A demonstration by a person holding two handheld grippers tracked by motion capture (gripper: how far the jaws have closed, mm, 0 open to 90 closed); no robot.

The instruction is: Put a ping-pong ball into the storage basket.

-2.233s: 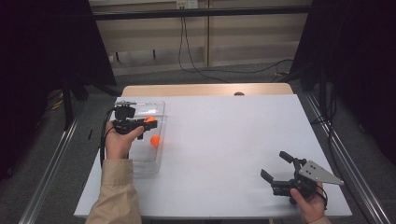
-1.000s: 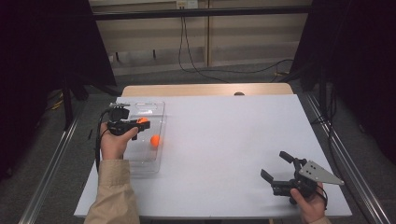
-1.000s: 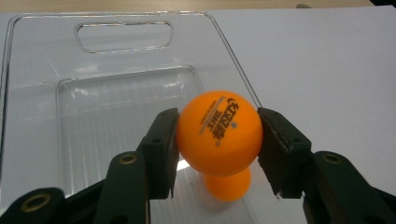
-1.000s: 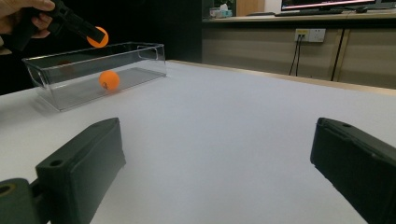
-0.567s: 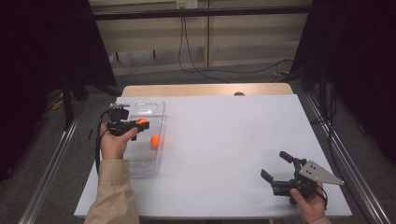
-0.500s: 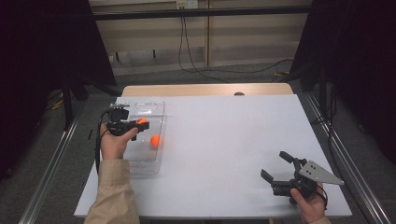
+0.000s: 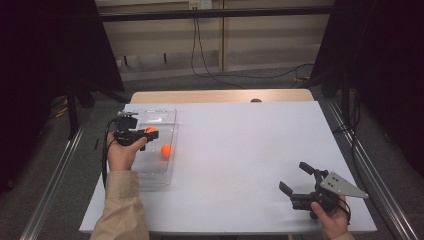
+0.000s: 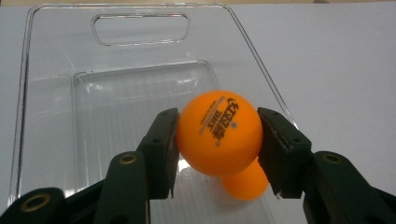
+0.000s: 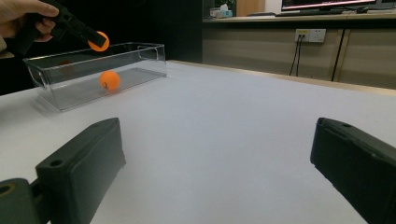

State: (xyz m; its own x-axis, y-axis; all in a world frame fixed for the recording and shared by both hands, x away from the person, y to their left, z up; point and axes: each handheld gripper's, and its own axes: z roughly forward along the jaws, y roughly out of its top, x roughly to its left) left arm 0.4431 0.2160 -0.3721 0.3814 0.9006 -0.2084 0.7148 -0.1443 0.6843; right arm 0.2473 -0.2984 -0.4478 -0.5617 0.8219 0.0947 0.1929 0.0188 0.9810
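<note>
An orange ping-pong ball (image 8: 218,132) with black print sits clamped between the jaws of my left gripper (image 7: 149,131), which hangs over a clear plastic box (image 7: 170,117) at the table's left side. Inside that box lies a second orange ball (image 7: 166,150), partly hidden under the held one in the left gripper view as a ball (image 8: 245,184). From the right gripper view the held ball (image 9: 98,40) is above the box's rim (image 9: 116,49) and the other ball (image 9: 109,80) rests on its floor. My right gripper (image 7: 298,177) stands open near the front right of the table, nothing between its jaws.
The white table (image 7: 240,145) stretches wide between the box and my right gripper. Its front edge runs just below my right hand. Metal rails (image 7: 55,175) run along both sides, and cables (image 7: 210,50) hang at the back wall.
My left gripper has drifted slightly left and back over the box with the ball still in it. The right gripper has stayed where it was.
</note>
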